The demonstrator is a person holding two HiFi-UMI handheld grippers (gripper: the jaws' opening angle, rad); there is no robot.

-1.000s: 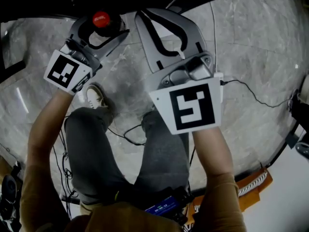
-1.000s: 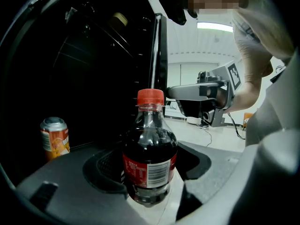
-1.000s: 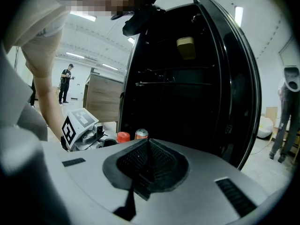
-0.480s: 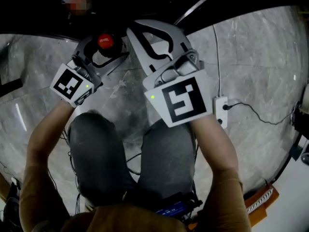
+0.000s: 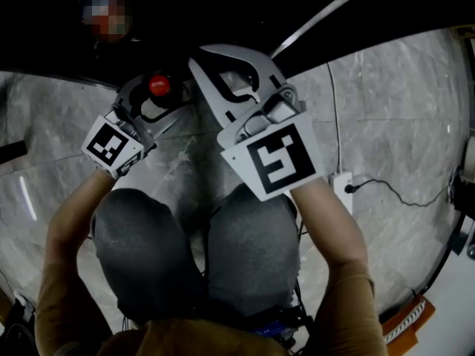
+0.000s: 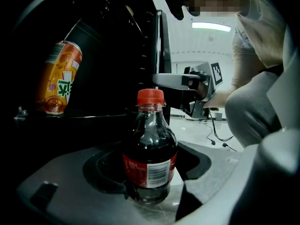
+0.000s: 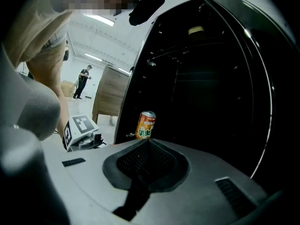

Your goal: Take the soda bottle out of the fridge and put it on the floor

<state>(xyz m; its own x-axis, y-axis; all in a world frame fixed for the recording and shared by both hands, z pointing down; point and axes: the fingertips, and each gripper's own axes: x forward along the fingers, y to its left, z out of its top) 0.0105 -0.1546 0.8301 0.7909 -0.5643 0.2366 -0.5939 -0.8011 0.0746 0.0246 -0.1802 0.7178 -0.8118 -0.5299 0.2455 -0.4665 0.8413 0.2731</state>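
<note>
The soda bottle (image 6: pixel 150 158) is dark with a red cap (image 5: pixel 158 86) and a red label. My left gripper (image 5: pixel 157 101) is shut on its lower body, and it stands upright between the grey jaws (image 6: pixel 150 184). Marble floor (image 5: pixel 386 87) shows just under its base; I cannot tell whether it touches. The black fridge (image 5: pixel 223 13) is open in front, its dark inside (image 7: pixel 211 102) to the right. My right gripper (image 5: pixel 217 56) is shut with nothing in it (image 7: pixel 145 172), just right of the bottle.
An orange drink can (image 7: pixel 146 124) stands on a fridge shelf (image 6: pixel 58 78). A white power strip (image 5: pixel 343 188) with a cable lies on the floor at right. The person's knees (image 5: pixel 141 251) are bent below both arms. An orange-and-white object (image 5: pixel 404 317) sits at bottom right.
The person has crouched lower, the knees coming up under the arms. The fridge's dark front now fills more of the top. The left gripper still grips the bottle.
</note>
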